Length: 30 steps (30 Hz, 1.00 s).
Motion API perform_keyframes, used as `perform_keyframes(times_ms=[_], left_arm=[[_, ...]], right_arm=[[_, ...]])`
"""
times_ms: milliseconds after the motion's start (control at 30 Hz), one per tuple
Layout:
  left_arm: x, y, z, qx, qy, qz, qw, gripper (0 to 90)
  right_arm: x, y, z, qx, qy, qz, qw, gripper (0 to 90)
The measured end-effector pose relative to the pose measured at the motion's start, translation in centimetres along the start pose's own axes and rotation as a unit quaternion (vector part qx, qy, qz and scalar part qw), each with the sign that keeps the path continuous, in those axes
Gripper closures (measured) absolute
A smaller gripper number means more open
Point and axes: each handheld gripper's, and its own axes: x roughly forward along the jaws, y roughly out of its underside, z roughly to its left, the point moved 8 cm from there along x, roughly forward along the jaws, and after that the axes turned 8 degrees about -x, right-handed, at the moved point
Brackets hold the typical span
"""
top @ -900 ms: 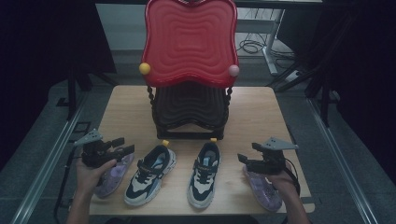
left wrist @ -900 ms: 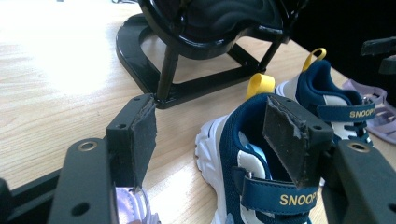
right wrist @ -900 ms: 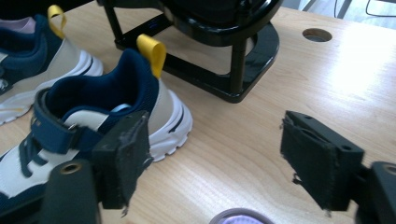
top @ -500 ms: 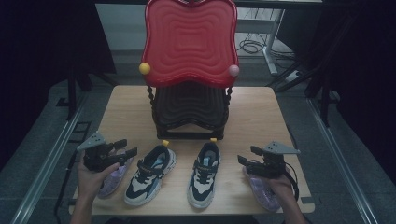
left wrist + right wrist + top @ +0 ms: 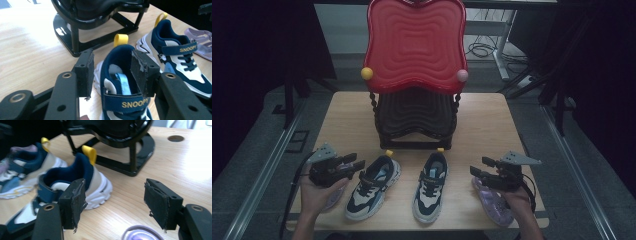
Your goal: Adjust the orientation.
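Note:
Two navy-and-white sneakers with yellow heel loops stand side by side near the table's front edge: the left sneaker [image 5: 372, 187] [image 5: 130, 103] and the right sneaker [image 5: 429, 187] [image 5: 75, 172]. My left gripper [image 5: 356, 165] [image 5: 112, 72] is open just left of the left sneaker. Its jaws frame the heel collar, and the pads do not press on it. My right gripper [image 5: 477, 167] [image 5: 115, 200] is open wide to the right of the right sneaker, with bare wood between its jaws. A purple sandal [image 5: 492, 205] [image 5: 141, 233] lies under the right hand, and another purple sandal [image 5: 334, 197] lies under the left.
A black stand [image 5: 414, 120] [image 5: 75, 37] [image 5: 120, 142] topped by a red wavy panel [image 5: 414, 45] rises just behind the sneakers at the table's middle. The wooden table [image 5: 347, 125] drops off close behind the hands. A round hole [image 5: 175, 138] is cut in the tabletop.
My left gripper has edged right, closer to the left sneaker. The right gripper has sunk slightly toward the near edge. The shoes have not moved.

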Motion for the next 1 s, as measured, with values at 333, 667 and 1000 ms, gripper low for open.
perform_keyframes(times_ms=[333,667,1000], left_arm=[[-0.2,1.4,0.6,0.0,-0.011,0.03,0.9995,64.0],[-1.8,3.6,1.9,-0.031,-0.029,0.026,0.9987,82.0],[-4.2,6.6,3.8,-0.054,-0.053,0.031,0.9967,87.4]], right_arm=[[0.6,0.5,0.2,-0.001,-0.019,0.011,0.9998,34.8],[0.7,1.1,0.3,-0.013,-0.02,0.033,0.9992,34.1],[1.3,2.0,0.8,-0.022,-0.022,0.054,0.9981,33.4]])
